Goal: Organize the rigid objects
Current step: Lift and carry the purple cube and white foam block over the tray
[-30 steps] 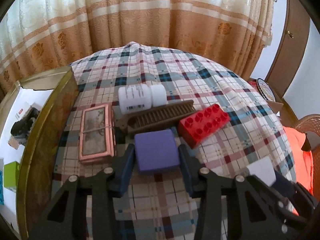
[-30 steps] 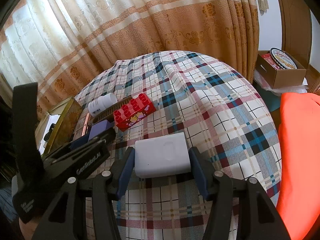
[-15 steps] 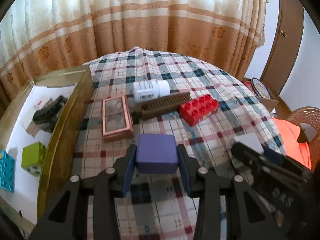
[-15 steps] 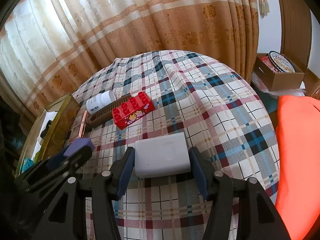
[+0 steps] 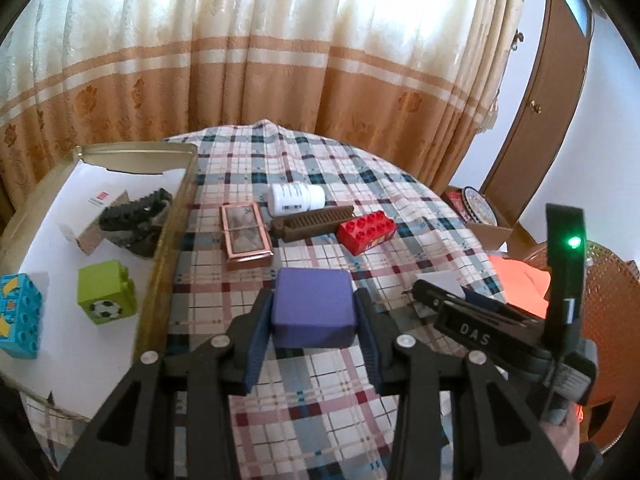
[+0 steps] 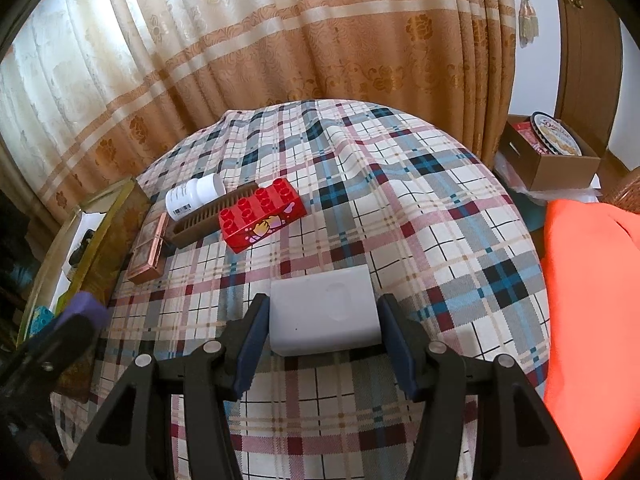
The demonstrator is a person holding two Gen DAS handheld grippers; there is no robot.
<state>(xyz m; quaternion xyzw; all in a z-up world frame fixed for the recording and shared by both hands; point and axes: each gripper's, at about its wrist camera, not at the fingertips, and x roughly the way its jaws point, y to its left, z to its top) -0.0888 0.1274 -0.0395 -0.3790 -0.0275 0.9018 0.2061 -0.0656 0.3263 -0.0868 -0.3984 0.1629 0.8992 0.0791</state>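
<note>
My left gripper (image 5: 314,320) is shut on a purple block (image 5: 313,312), held above the plaid table beside the gold-rimmed tray (image 5: 162,236). My right gripper (image 6: 323,330) is shut on a white block (image 6: 323,316), held over the table's near side; it also shows in the left wrist view (image 5: 440,282). On the table lie a red brick (image 6: 262,214), a brown comb (image 6: 212,214), a white bottle (image 6: 194,196) and a copper-framed case (image 6: 150,250).
The tray holds a green cube (image 5: 106,296), a blue cube (image 5: 16,332), a black toy track (image 5: 134,220) and cardboard scraps. An orange cushion (image 6: 596,320) lies to the right. A cardboard box (image 6: 550,156) sits beyond the table. Curtains hang behind.
My left gripper has lifted and pulled back toward me with the purple block, bringing the tray into view. My right gripper has kept the white block nearly still.
</note>
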